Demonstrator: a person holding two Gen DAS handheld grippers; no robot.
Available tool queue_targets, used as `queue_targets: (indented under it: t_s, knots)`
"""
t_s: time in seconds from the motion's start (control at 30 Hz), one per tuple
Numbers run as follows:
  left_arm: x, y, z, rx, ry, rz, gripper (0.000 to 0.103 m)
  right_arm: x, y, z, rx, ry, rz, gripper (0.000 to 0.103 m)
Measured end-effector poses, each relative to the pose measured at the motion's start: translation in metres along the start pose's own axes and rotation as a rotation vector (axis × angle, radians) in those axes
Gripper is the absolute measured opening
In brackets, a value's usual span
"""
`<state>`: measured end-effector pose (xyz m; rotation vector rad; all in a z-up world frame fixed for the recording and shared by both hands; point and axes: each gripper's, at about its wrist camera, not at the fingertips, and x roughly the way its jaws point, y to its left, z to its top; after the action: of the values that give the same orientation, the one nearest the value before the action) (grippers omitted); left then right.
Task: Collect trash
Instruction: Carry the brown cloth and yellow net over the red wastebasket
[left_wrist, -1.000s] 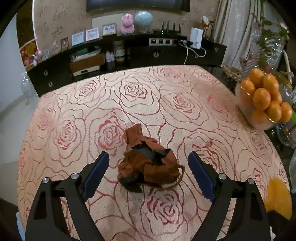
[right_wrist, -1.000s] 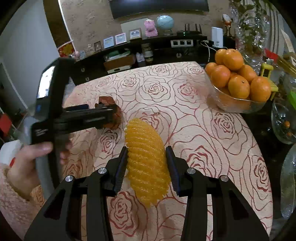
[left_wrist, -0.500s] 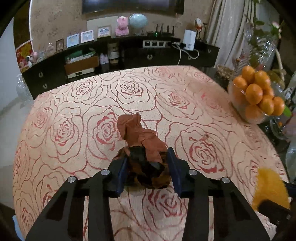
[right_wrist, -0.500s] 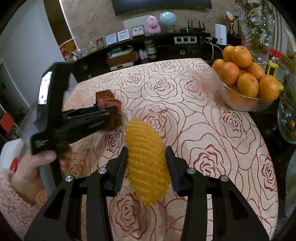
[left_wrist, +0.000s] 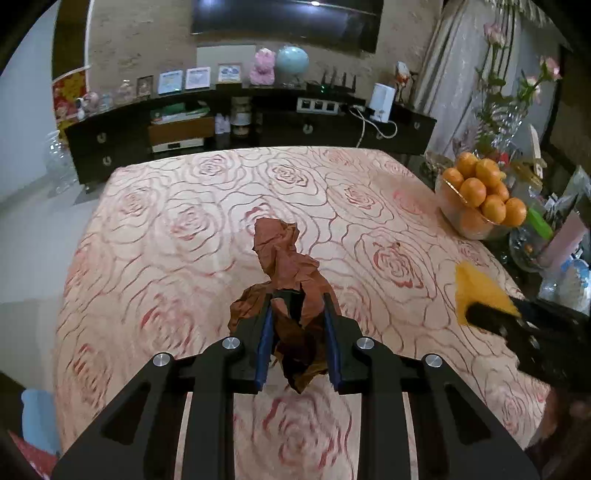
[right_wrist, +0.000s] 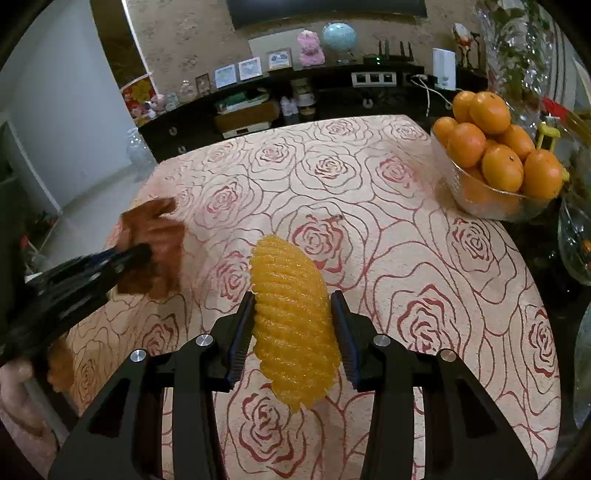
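My left gripper (left_wrist: 298, 306) is shut on a crumpled brown paper bag (left_wrist: 286, 258) and holds it above the rose-patterned tablecloth (left_wrist: 177, 229). The bag also shows at the left of the right wrist view (right_wrist: 155, 236), blurred, in the left gripper's fingers (right_wrist: 129, 256). My right gripper (right_wrist: 291, 304) is shut on a yellow foam fruit net (right_wrist: 291, 317) and holds it over the tablecloth (right_wrist: 424, 266). The net shows at the right of the left wrist view (left_wrist: 480, 291).
A glass bowl of oranges (right_wrist: 495, 162) stands at the table's right edge, also in the left wrist view (left_wrist: 480, 199). Glass vases and clutter (left_wrist: 546, 236) crowd the right side. A dark sideboard (left_wrist: 258, 125) stands beyond the table's far edge.
My left gripper has shut on the brown paper bag and lifted it off the tablecloth. My right gripper still holds the yellow net, nearly unmoved.
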<state>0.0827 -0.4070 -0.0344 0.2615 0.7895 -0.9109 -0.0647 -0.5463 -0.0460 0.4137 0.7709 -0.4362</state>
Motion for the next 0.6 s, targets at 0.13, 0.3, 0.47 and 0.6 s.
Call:
queue_targets:
  t_s: [0.13, 0.3, 0.47, 0.6]
  knots:
    - [-0.032, 0.005, -0.011, 0.001, -0.041, 0.028, 0.023, -0.001, 0.008, 0.000, -0.013, -0.010, 0.009, 0.041]
    - [-0.078, 0.008, -0.023, 0.023, -0.115, 0.088, 0.023, -0.006, 0.025, 0.000, -0.041, -0.029, 0.023, 0.041]
    - [-0.120, 0.014, -0.038, 0.028, -0.176, 0.157, 0.023, -0.015, 0.048, -0.003, -0.083, -0.057, 0.044, 0.041]
    - [-0.148, 0.021, -0.050, 0.032, -0.218, 0.213, 0.023, -0.026, 0.072, -0.007, -0.137, -0.094, 0.067, 0.041]
